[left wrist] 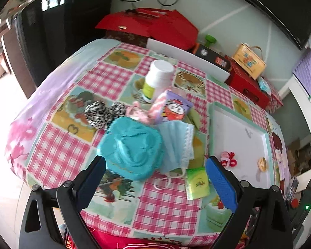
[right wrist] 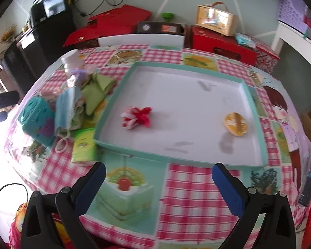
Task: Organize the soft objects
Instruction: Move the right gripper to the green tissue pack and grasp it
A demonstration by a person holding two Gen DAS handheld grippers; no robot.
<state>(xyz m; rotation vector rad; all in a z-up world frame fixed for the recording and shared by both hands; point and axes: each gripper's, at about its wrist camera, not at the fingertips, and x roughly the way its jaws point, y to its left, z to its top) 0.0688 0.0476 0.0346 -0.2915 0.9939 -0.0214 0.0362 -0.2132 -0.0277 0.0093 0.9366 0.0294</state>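
left gripper [left wrist: 155, 164] gaping, empty, lined up on teal towel [left wrist: 132, 147] just ahead | right gripper [right wrist: 158, 171] spread wide, empty, facing tray [right wrist: 250, 95], likely the drop spot

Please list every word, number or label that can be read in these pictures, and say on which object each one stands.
No text can be read with certainty.
Green tissue pack: printed emblem, too blurred.
Purple packet: cartoon print, characters too blurred.
Yellow carry box: coloured lettering, too blurred.
Black box: red label, too small.
White bottle: label unreadable.
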